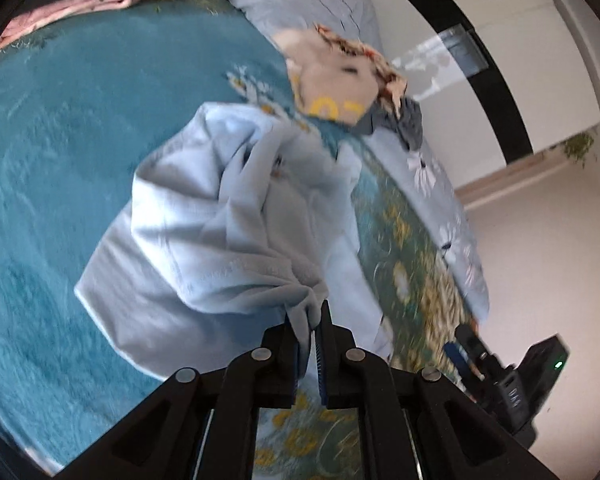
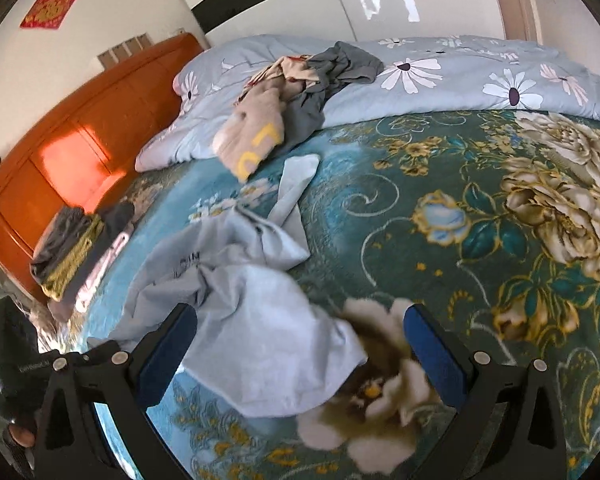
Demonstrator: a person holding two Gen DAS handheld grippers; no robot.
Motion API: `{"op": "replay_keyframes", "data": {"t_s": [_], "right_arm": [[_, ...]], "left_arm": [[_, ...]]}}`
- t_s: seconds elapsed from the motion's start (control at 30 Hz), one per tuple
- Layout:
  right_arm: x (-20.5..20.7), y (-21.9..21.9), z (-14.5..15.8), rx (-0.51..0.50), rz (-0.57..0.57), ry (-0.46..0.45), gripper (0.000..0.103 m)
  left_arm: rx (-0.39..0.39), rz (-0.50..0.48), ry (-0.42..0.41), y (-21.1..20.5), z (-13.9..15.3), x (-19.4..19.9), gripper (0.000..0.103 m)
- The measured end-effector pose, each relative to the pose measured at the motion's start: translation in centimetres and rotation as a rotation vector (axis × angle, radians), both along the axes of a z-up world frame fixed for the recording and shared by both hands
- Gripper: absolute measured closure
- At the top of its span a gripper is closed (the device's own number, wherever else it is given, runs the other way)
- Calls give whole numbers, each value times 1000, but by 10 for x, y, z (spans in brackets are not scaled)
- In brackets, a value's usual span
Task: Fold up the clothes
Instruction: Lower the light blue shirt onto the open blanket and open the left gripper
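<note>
- Shirt (image 1: 220,216), pale blue, lies crumpled in the middle of the bed (image 1: 52,168), one sleeve stretched toward the quilt (image 2: 460,76) at the far edge.
- My left gripper (image 1: 313,320) is pressed together, pinching a bunched fold of the shirt.
- My right gripper (image 2: 296,336) is spread wide, its blue pads (image 2: 436,356) on either side of the shirt's near edge, over the floral cover.
- A pile of clothes (image 2: 284,92) rests on the quilt; folded ones (image 2: 68,248) sit by the headboard (image 2: 80,152).

Bed (image 2: 480,216) under a teal flowered cover

On it lie a pale blue garment (image 2: 260,320), a daisy-print quilt (image 2: 460,76) along the far edge, and folded clothes (image 2: 72,252) by the headboard.
</note>
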State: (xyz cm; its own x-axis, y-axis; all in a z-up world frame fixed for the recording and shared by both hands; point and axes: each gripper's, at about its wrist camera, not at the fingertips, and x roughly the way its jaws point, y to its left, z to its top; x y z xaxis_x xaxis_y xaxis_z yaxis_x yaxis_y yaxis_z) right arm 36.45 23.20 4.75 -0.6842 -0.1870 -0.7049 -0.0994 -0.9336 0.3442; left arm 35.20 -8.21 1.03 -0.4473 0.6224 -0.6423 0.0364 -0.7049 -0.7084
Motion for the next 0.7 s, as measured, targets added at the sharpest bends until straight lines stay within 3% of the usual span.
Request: {"op": "replay_keyframes", "data": {"t_s": [0.07, 0.13, 0.23, 0.43, 0.7], "right_arm": [[9, -3, 0, -1, -12, -9, 0], [19, -5, -1, -2, -29, -17, 0], [27, -2, -3, -42, -52, -24, 0], [31, 15, -23, -173, -154, -76, 0], [9, 10, -77, -291, -99, -204, 2]], "left_arm": [[12, -16, -8, 1, -3, 8, 85], [49, -10, -6, -4, -1, 12, 59], [125, -5, 2, -20, 3, 23, 43], [200, 74, -11, -57, 6, 20, 39], [233, 177, -57, -90, -14, 5, 38]]}}
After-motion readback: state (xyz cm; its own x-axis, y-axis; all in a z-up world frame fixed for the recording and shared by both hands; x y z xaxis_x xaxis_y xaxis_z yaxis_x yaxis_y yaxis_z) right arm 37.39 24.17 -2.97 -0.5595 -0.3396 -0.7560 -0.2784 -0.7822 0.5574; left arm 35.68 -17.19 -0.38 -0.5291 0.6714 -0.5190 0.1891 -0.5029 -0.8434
